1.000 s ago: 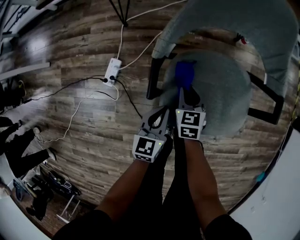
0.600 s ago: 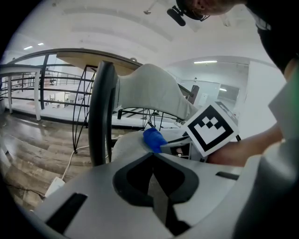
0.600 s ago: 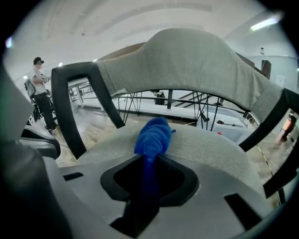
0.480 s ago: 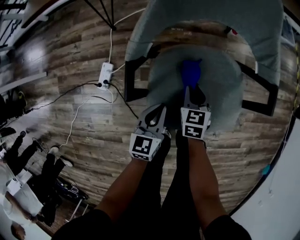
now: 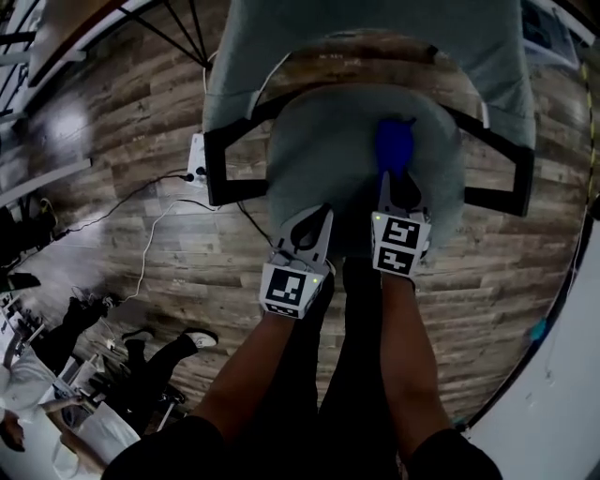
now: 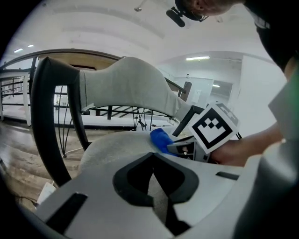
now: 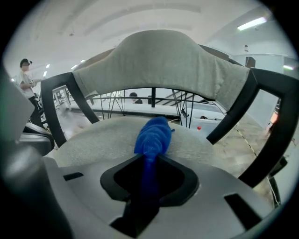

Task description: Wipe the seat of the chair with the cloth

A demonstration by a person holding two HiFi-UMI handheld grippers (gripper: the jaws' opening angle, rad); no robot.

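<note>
While the right hand-held gripper [image 5: 393, 181] pinches the cloth [image 5: 394, 145], it rests ahead on the seat [image 5: 319, 155].

The person is wearing dark short sleeves [image 5: 164, 457] and dark trousers [image 5: 326, 375]. The grey left gripper [image 5: 324, 214] and right gripper [image 5: 385, 178] are each carrying a black-and-white marker cube [image 5: 292, 289].

blue woven cloth [image 5: 394, 145]: solid bright blue, no print. round fabric chair seat [image 5: 319, 159]: plain pale grey-green; curved fabric backrest [image 5: 375, 28] same shade. tubular chair frame [image 5: 217, 173]: black. left gripper [image 5: 317, 220] and right gripper [image 5: 397, 187]: light grey shells, black jaw pads, cubes with black-on-white square markers. plank floor [image 5: 141, 234]: streaked brown-grey woodgrain. plastic power strip [image 5: 196, 156]: white.
</note>
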